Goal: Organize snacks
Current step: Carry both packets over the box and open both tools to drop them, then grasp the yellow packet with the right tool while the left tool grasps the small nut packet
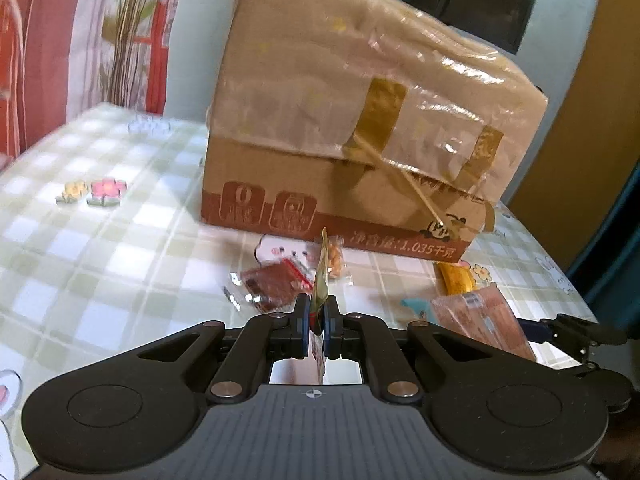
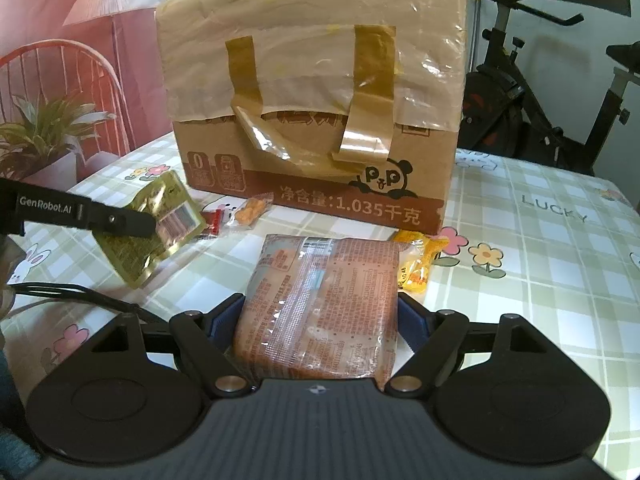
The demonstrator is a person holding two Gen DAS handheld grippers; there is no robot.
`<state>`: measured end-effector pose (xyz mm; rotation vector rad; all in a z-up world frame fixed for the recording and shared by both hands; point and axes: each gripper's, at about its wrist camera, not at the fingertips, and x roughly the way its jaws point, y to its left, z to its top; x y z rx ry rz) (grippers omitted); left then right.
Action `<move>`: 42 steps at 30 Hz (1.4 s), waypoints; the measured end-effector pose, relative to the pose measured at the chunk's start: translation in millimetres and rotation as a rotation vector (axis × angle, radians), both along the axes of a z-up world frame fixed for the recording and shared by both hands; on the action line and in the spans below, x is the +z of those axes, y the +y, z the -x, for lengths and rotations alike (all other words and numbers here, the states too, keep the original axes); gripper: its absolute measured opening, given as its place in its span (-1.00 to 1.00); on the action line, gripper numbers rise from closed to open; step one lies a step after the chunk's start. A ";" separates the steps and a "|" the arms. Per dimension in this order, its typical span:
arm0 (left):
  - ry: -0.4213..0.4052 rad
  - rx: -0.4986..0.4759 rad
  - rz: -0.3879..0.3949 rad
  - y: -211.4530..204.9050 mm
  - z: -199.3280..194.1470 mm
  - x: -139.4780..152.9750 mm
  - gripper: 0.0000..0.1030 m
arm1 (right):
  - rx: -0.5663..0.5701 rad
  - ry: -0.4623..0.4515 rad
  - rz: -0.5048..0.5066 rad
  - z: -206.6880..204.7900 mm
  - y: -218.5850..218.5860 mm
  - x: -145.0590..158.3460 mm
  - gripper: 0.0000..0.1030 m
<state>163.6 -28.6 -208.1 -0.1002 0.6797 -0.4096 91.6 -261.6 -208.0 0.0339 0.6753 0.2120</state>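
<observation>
Left tongs (image 1: 316, 320) were clamped on the edge of a thin gold-green snack packet (image 2: 154, 224), held off the checked desk (image 2: 552, 280). Right tongs (image 2: 320, 320) gripped a wide orange snack pack (image 2: 320, 296) by its sides. Both packs hung before a taped cardboard box (image 2: 316, 92), with small loose snacks (image 2: 250, 210) at its foot.

My left wrist camera looking down along my fingers, close over the checked table (image 1: 100, 208), my right likewise, both facing the taped cardboard box (image 1: 360, 128), shared between them.
</observation>
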 end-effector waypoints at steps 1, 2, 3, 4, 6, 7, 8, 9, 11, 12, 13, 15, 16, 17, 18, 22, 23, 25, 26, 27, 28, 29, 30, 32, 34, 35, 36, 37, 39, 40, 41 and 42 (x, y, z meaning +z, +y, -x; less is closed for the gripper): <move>-0.026 -0.005 -0.011 -0.1 1.9 3.9 -0.85 | 0.010 0.005 -0.004 1.4 -0.2 1.0 0.56; -0.043 -0.008 -0.012 1.5 2.9 7.9 -0.85 | 0.017 0.005 -0.006 3.5 0.4 3.0 0.56; -0.057 -0.009 -0.007 3.4 3.7 12.4 -0.85 | 0.021 0.001 -0.004 5.8 0.7 5.6 0.56; -0.073 -0.008 -0.003 5.7 4.3 17.9 -0.85 | 0.019 -0.006 0.000 8.2 0.0 8.9 0.56; -0.113 -0.006 0.000 10.3 6.3 31.7 -0.85 | 0.006 -0.024 0.002 13.0 -3.5 17.9 0.56; -0.139 -0.009 0.005 13.2 7.7 40.2 -0.85 | -0.005 -0.036 -0.005 15.9 -6.8 24.2 0.56; -0.164 -0.013 0.009 15.8 8.9 48.8 -0.85 | -0.015 -0.045 -0.019 18.2 -10.4 31.0 0.56; -0.189 -0.019 0.015 18.0 10.3 57.6 -0.85 | -0.019 -0.060 -0.035 20.9 -14.0 38.7 0.56; -0.240 -0.032 0.033 22.3 10.6 76.7 -0.85 | -0.010 -0.102 -0.046 26.3 -17.9 56.5 0.56; -0.260 -0.036 0.042 23.4 8.9 85.9 -0.85 | -0.003 -0.128 -0.042 28.3 -18.6 66.3 0.56; -0.276 -0.036 0.050 23.4 6.7 93.8 -0.85 | 0.004 -0.158 -0.042 29.6 -19.5 77.8 0.56; -0.308 -0.036 0.070 23.1 0.2 110.4 -0.85 | 0.013 -0.210 -0.053 28.5 -21.4 97.6 0.56; -0.325 -0.035 0.082 23.6 -4.2 120.0 -0.85 | 0.016 -0.240 -0.059 26.3 -22.3 109.2 0.55; -0.339 -0.034 0.092 21.4 -7.9 127.3 -0.85 | 0.019 -0.269 -0.063 23.6 -23.0 120.1 0.56; -0.356 -0.035 0.104 21.0 -12.6 136.0 -0.85 | 0.025 -0.298 -0.068 20.1 -23.7 131.0 0.56; -0.427 -0.027 0.117 12.2 -30.0 163.8 -0.85 | 0.059 -0.391 -0.063 0.1 -22.9 168.3 0.56; -0.445 -0.029 0.116 9.1 -34.9 171.0 -0.85 | 0.064 -0.404 -0.056 -7.5 -21.4 176.2 0.56; -0.474 -0.038 0.102 1.1 -46.0 180.5 -0.85 | 0.074 -0.436 -0.039 -23.2 -19.6 189.1 0.55; -0.476 -0.036 0.090 -4.6 -55.6 183.7 -0.85 | 0.078 -0.449 -0.029 -32.9 -18.9 193.3 0.55; -0.468 -0.031 0.085 -9.1 -65.1 186.4 -0.85 | 0.073 -0.454 -0.022 -44.4 -19.0 196.2 0.56; -0.451 -0.024 0.080 -15.4 -77.4 186.4 -0.85 | 0.062 -0.453 -0.017 -57.6 -19.2 198.5 0.56; -0.440 -0.011 0.072 -18.1 -87.1 185.4 -0.85 | 0.051 -0.444 -0.019 -72.1 -19.8 199.7 0.56; -0.428 0.005 0.053 -23.1 -98.0 182.9 -0.85 | 0.034 -0.436 -0.021 -86.3 -20.4 199.8 0.56; -0.388 0.040 0.021 -34.4 -119.7 174.3 -0.85 | 0.004 -0.417 -0.018 -112.1 -21.1 196.4 0.55; -0.353 0.065 0.010 -41.5 -136.6 164.3 -0.85 | -0.028 -0.396 -0.002 -133.5 -21.0 190.3 0.56; -0.341 0.073 -0.002 -43.2 -144.7 159.4 -0.84 | -0.038 -0.374 0.000 -143.4 -21.3 187.1 0.56; -0.327 0.072 -0.014 -46.9 -150.7 154.5 -0.81 | -0.048 -0.347 0.002 -153.5 -20.9 182.6 0.56; -0.316 0.066 -0.025 -47.5 -155.1 151.1 -0.66 | -0.058 -0.322 0.005 -160.5 -22.3 178.5 0.56; -0.305 0.068 -0.058 -48.5 -157.1 146.5 -0.02 | -0.084 -0.274 0.009 -172.0 -23.5 170.1 0.58; -0.313 0.064 -0.061 -48.1 -154.9 145.9 0.30 | -0.093 -0.254 0.004 -175.0 -25.3 166.5 0.58; -0.328 0.061 -0.054 -43.4 -149.6 146.5 0.35 | -0.098 -0.242 0.000 -176.3 -27.4 163.9 0.58; -0.342 0.056 -0.048 -39.1 -145.5 146.3 0.35 | -0.098 -0.243 -0.005 -174.5 -28.9 163.3 0.64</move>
